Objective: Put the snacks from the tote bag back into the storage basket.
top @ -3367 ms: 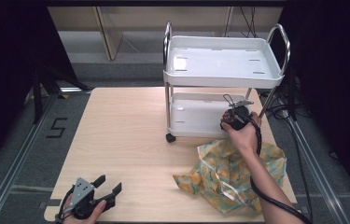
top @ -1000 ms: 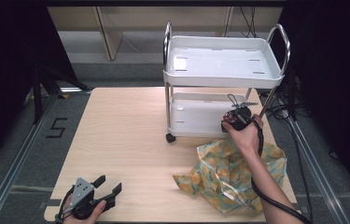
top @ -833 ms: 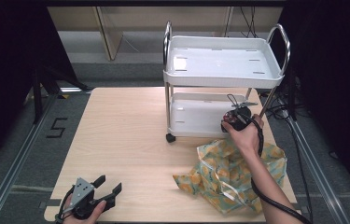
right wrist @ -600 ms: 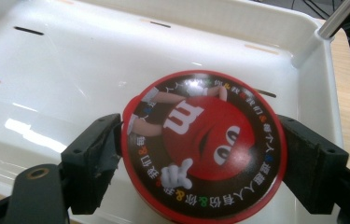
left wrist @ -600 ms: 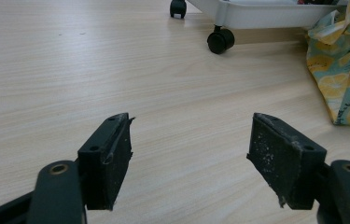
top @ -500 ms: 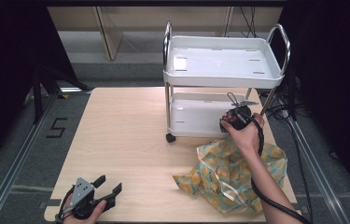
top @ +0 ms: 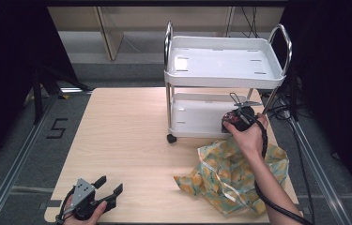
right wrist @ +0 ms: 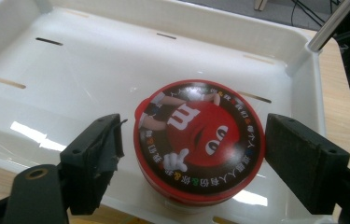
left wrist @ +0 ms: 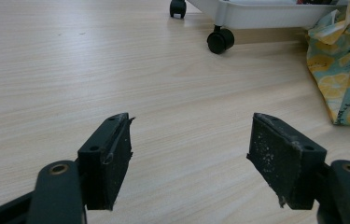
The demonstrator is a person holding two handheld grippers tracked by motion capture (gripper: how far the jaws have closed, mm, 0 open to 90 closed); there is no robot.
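The right gripper point(right wrist: 191, 154) sits over the lower tray point(right wrist: 70, 70) of the white cart point(top: 225, 61), its jaws spread wide on either side of a round red-lidded candy tub point(right wrist: 199, 140). In the right gripper view the left jaw stands at about eight o'clock of the lid and the right jaw at about four o'clock; a sliver of white tray shows between each pad and the tub, so they flank it without pinching. The tub stands upright near the tray's front rim, its lid printed with a red cartoon candy character ringed by small lettering.

In the high view the right gripper point(top: 236, 119) shows at the cart's lower shelf, toward three o'clock on the wooden table point(top: 126, 136), with the person's right hand point(top: 248, 138) around it. A yellow-patterned cloth bag point(top: 230, 176) lies crumpled on the table at about five o'clock, just in front of the cart.

The left gripper point(top: 104, 193) rests low at seven o'clock, near the table's front edge, its jaws parted over bare wood and holding nothing.
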